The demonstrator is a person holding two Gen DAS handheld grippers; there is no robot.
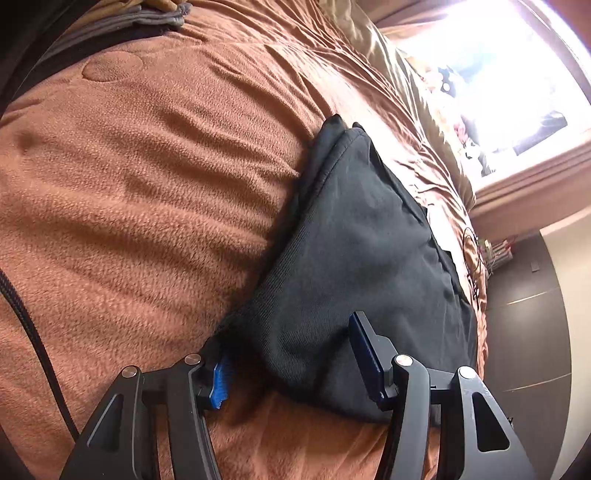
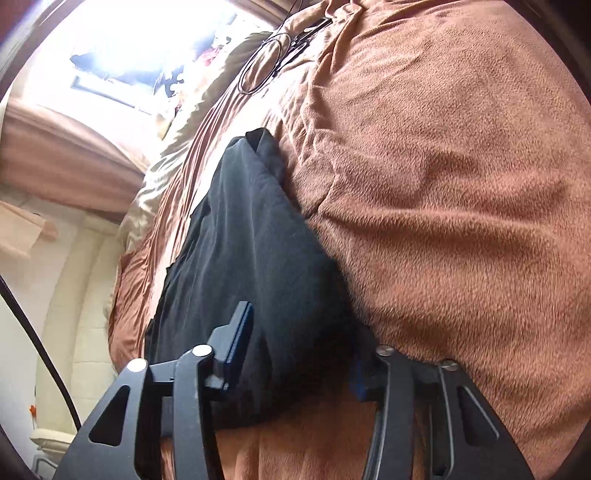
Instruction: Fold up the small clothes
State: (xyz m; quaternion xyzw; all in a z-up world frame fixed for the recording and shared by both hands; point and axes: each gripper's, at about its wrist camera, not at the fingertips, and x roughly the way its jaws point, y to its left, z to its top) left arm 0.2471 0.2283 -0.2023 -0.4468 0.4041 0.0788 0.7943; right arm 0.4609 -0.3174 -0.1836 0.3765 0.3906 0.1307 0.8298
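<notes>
1. Here, my left gripper (image 1: 295,360) stands wide open, its blue-padded fingers (image 1: 221,384) straddling the near corner of a black garment (image 1: 354,251); nothing is pinched between them.
2. My right gripper (image 2: 301,354) is likewise spread wide across the same black garment (image 2: 251,251), one flat dark pad lying on top of the cloth and the other at its edge against the blanket; it grips nothing.
3. The garment is a soft, finely knit piece, lying as a long flattish slab with a seamed hem at its far end, on the bed.
4. Under it spreads a rust-brown fleece blanket (image 1: 147,177), nappy and rumpled into shallow ridges, bulging up beside the garment (image 2: 461,184).
5. Past the garment lies smoother, shinier tan satin bedding (image 1: 391,62), creased.
6. A thin black cable loop (image 2: 264,62) rests on the far bedding.
7. Grey and mustard folded cloths (image 1: 155,14) sit at the blanket's far edge.
</notes>
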